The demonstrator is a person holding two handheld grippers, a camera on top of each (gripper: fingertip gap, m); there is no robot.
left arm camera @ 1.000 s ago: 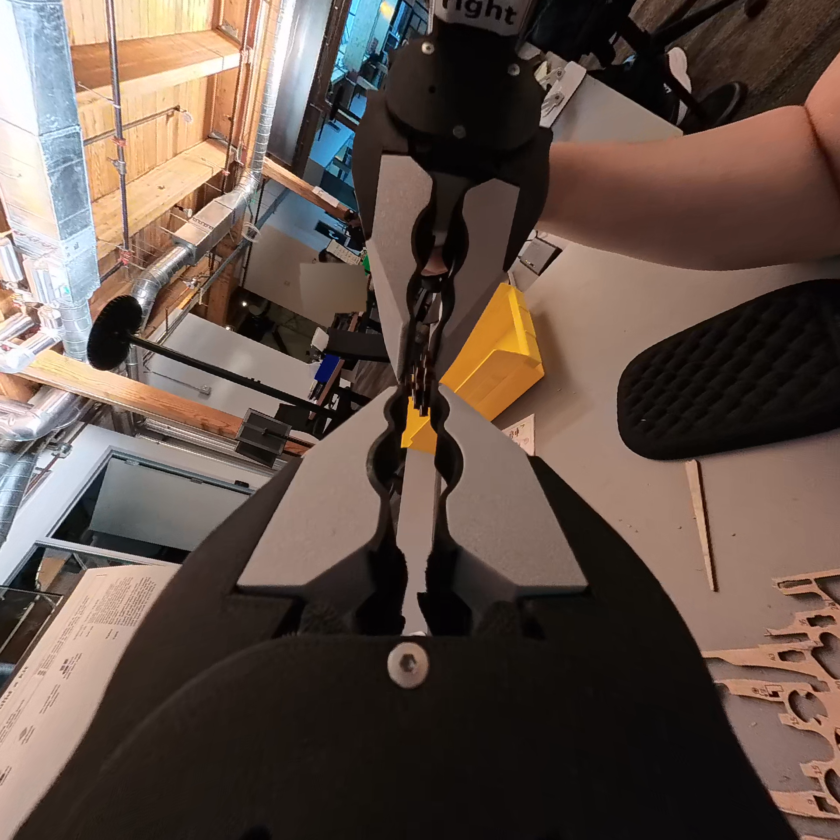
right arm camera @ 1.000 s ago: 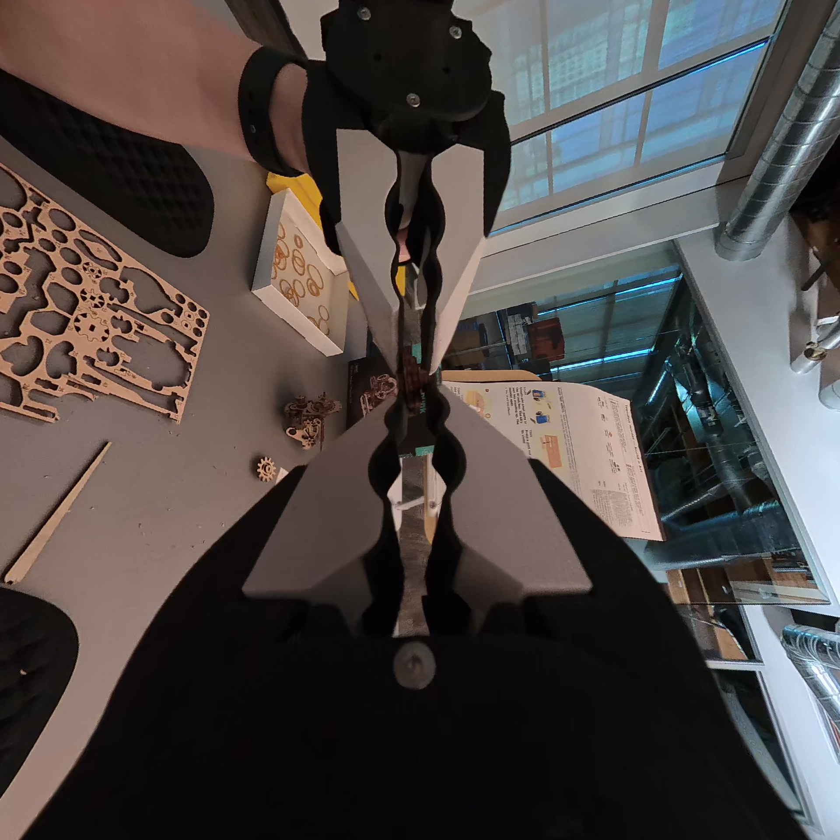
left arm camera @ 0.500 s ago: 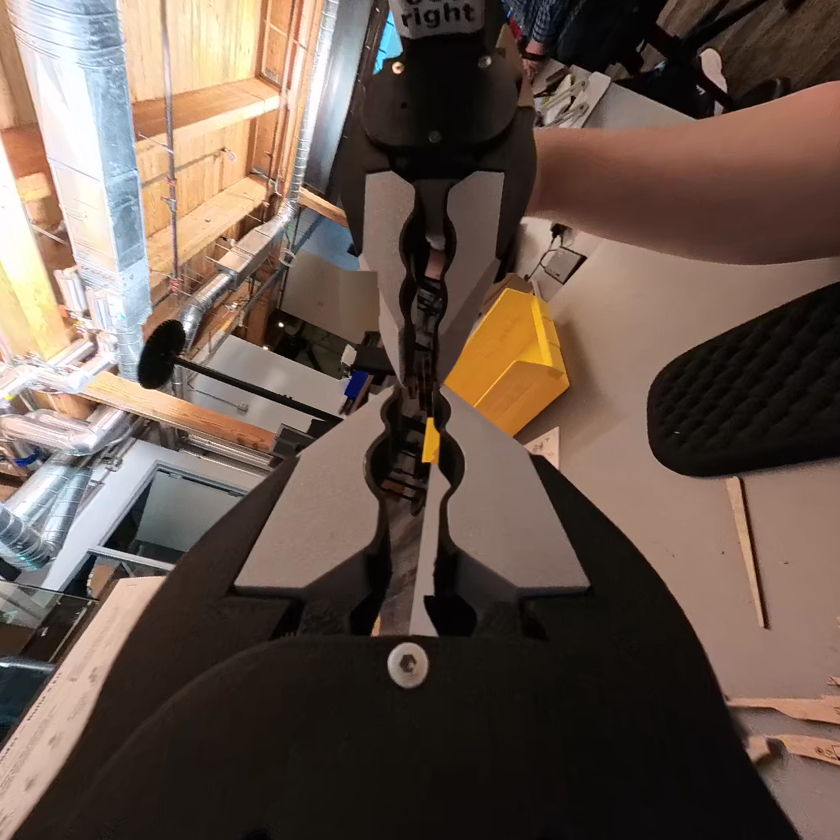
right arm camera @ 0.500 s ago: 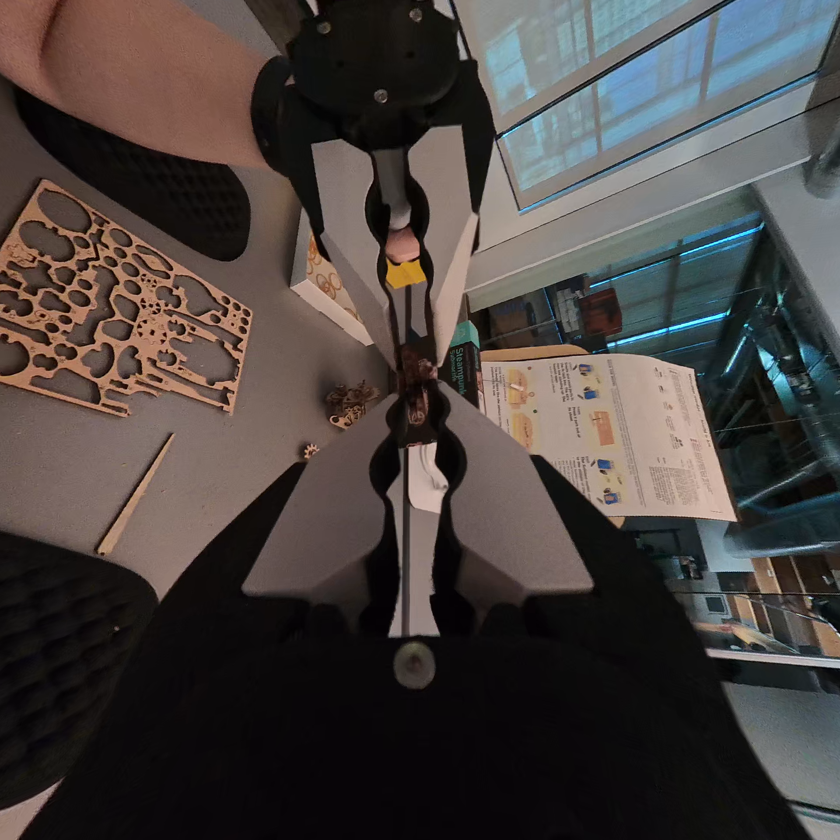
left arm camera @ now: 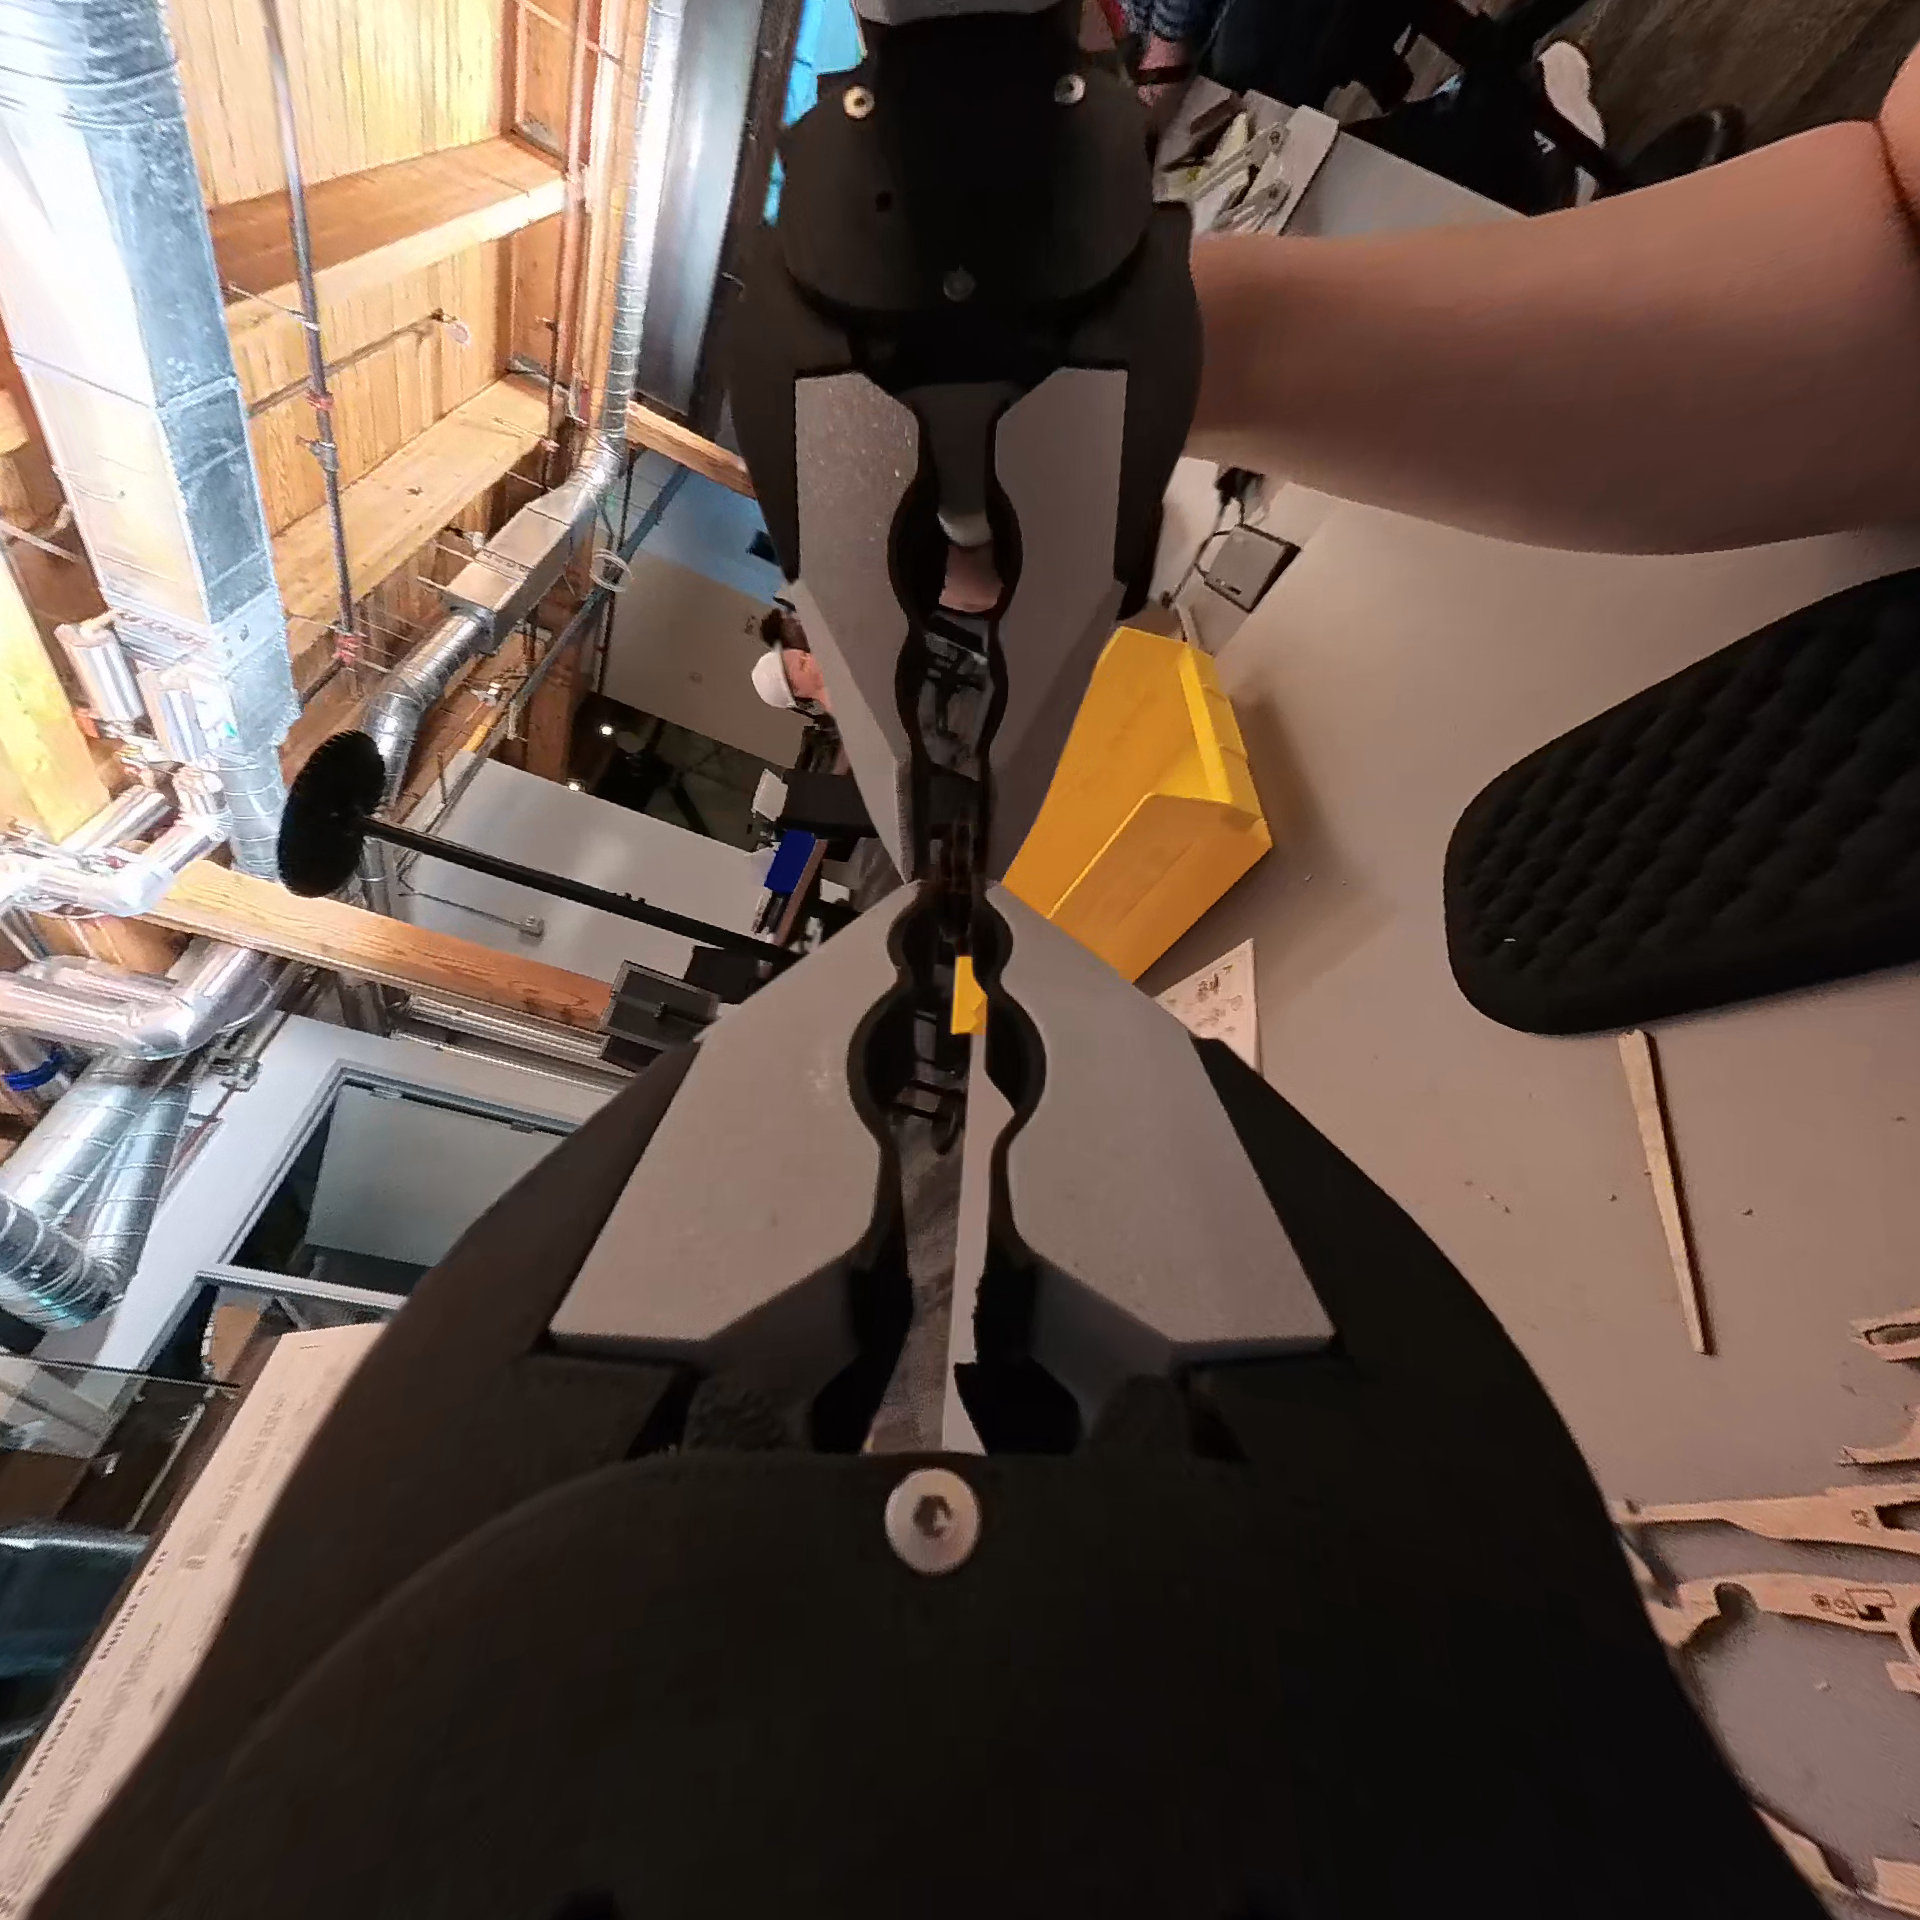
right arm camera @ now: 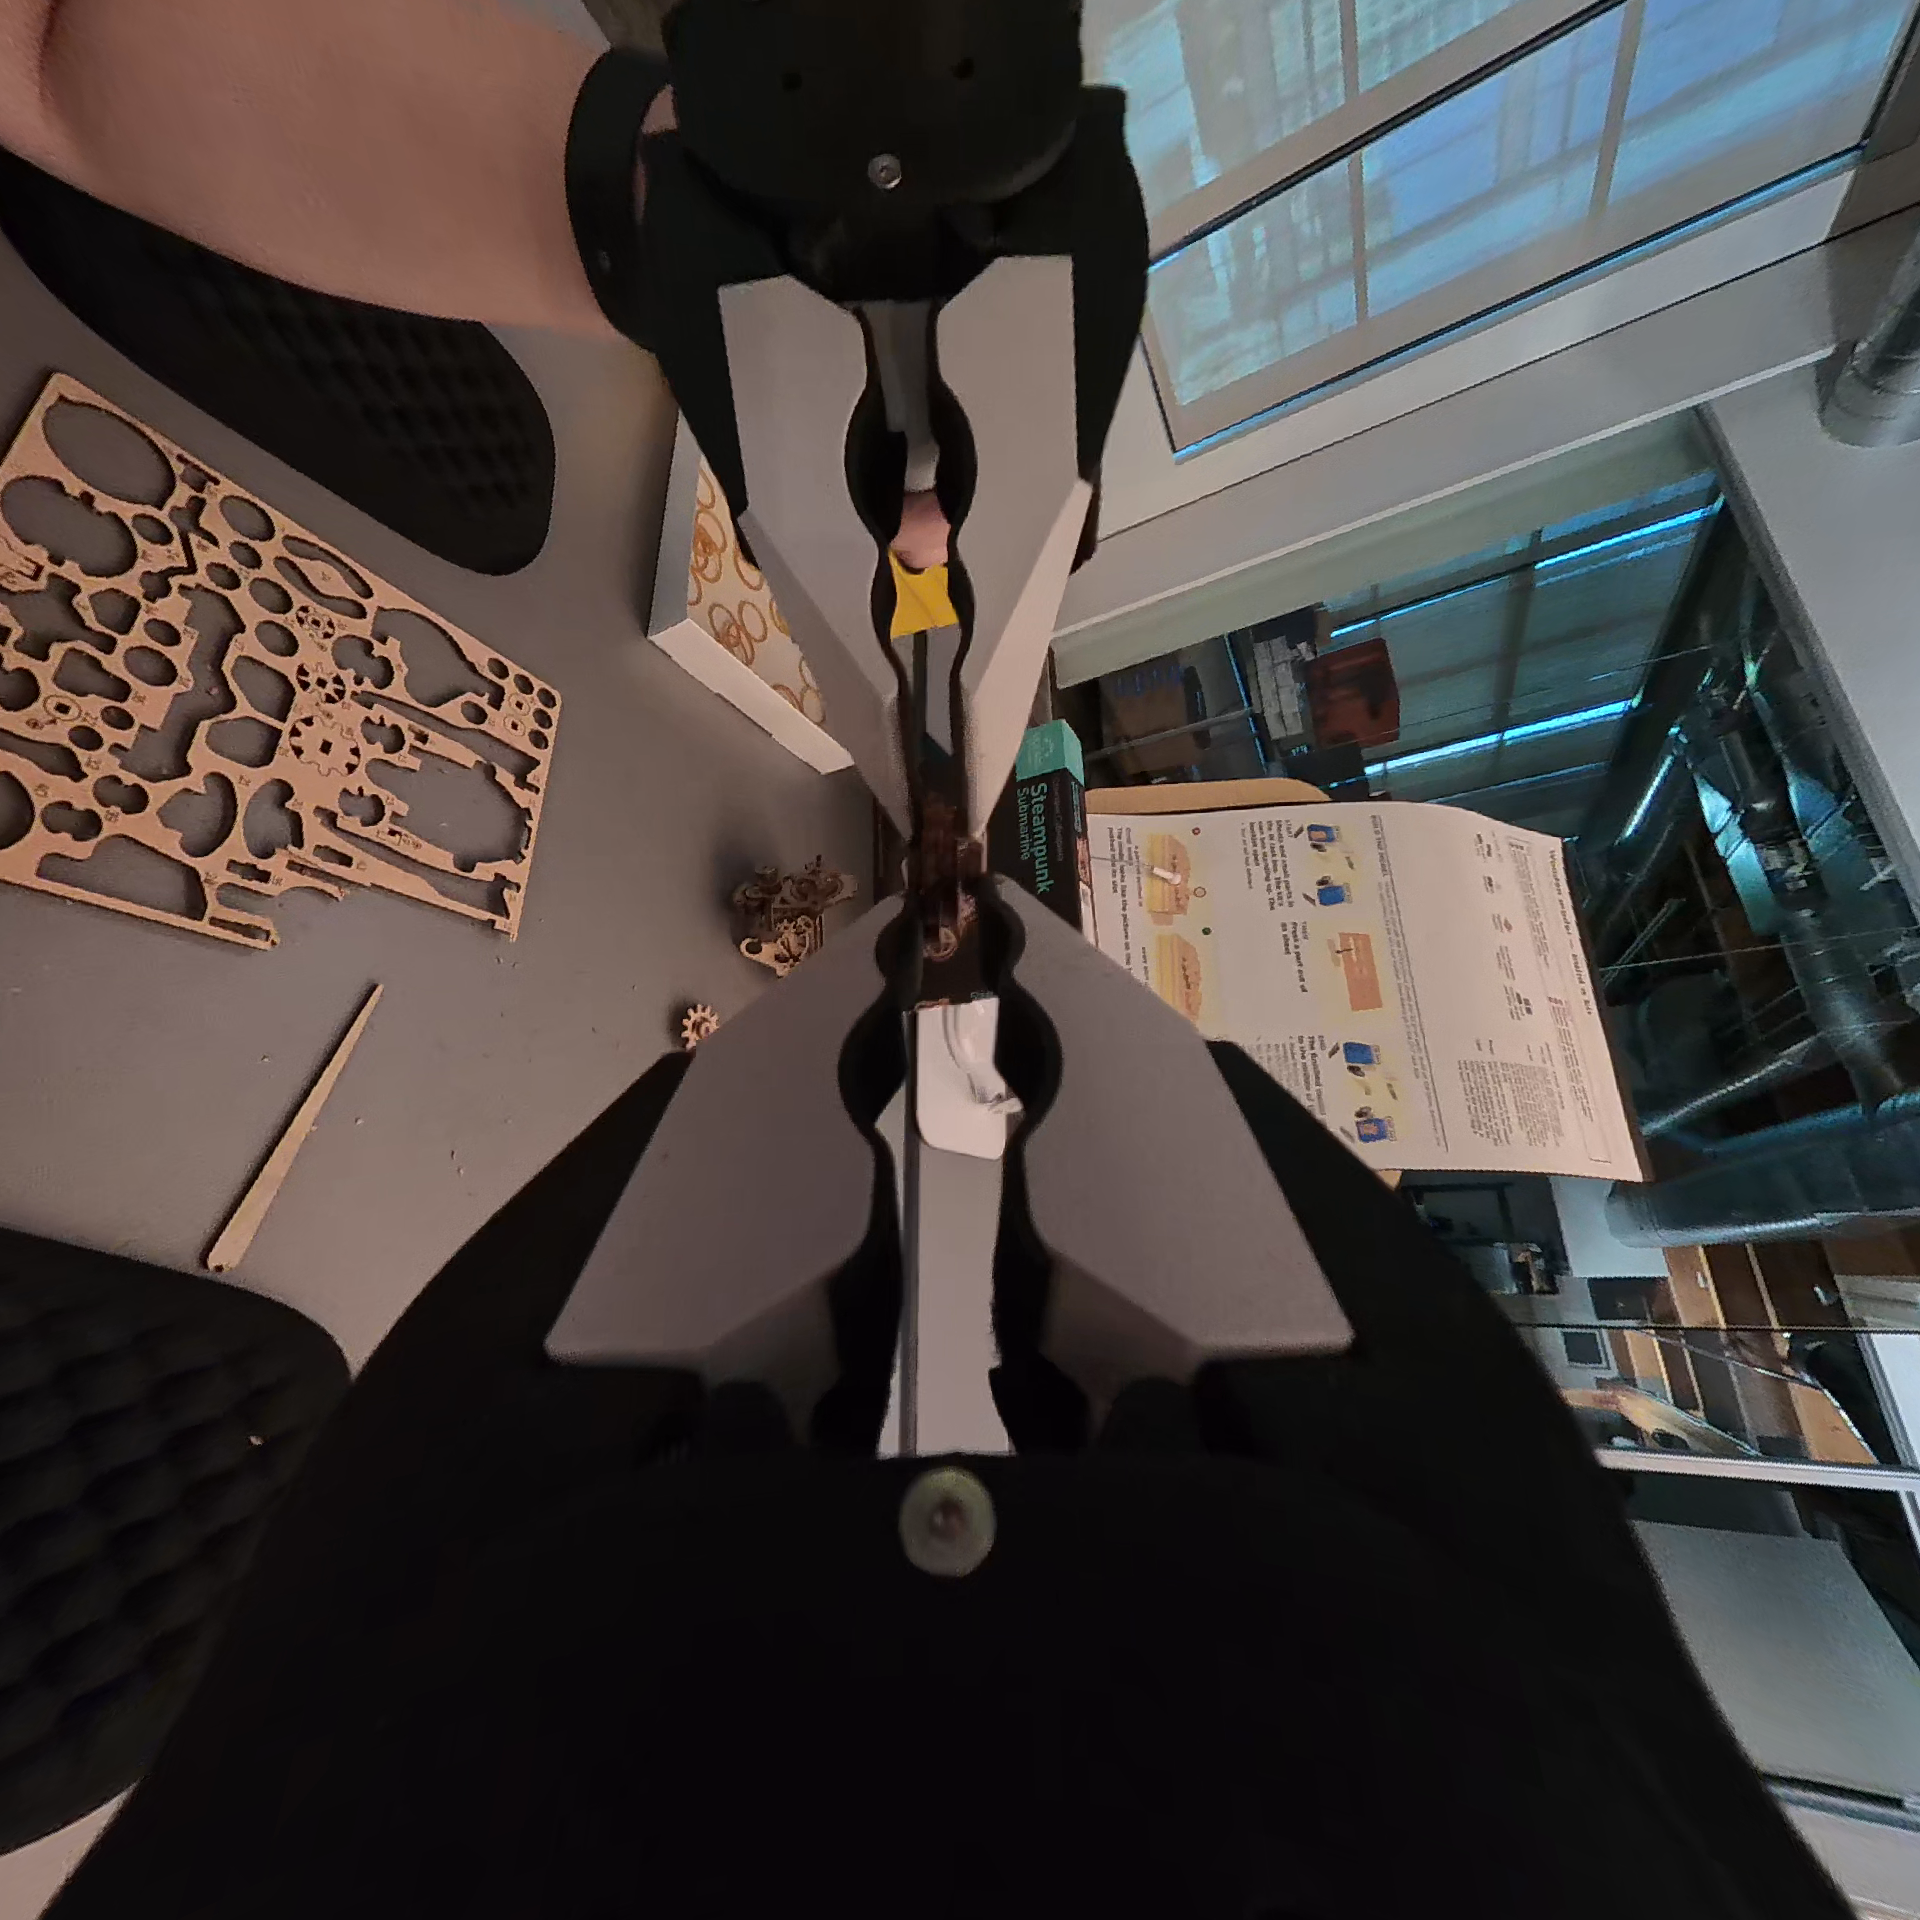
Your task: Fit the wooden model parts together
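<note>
— Which step is in hand here?

— The joining itself, I'd judge. The left gripper (left arm camera: 948,902) and the right gripper (right arm camera: 940,891) are meeting tip to tip in the air above the grey table (left arm camera: 1455,1122), and both are pinching the same small wooden piece (right arm camera: 940,852) between their narrowed tips.

— So both tongs are closed?

— Both are standing narrow, clamped onto that piece from opposite ends. Whether it is one part or two being pressed into each other, I cannot tell; it is dark and mostly hidden by the fingers.

— What is the next move calling for?

— Probably a straight, steady push along the line of the two grippers, keeping the tips aligned so nothing twists or snaps. Thin laser-cut wood is likely giving little warning before it cracks.

— How is the piece looking?

— Small, brown, toothed or notched at its edges, seen edge-on.

— And the rest of the kit?

— It is lying on the table: the cut-out sheet (right arm camera: 239,675), a partly built assembly (right arm camera: 790,914), a loose little gear (right arm camera: 699,1027), a pointed wooden stick (right arm camera: 296,1127) and the instruction sheet (right arm camera: 1351,997).
</note>
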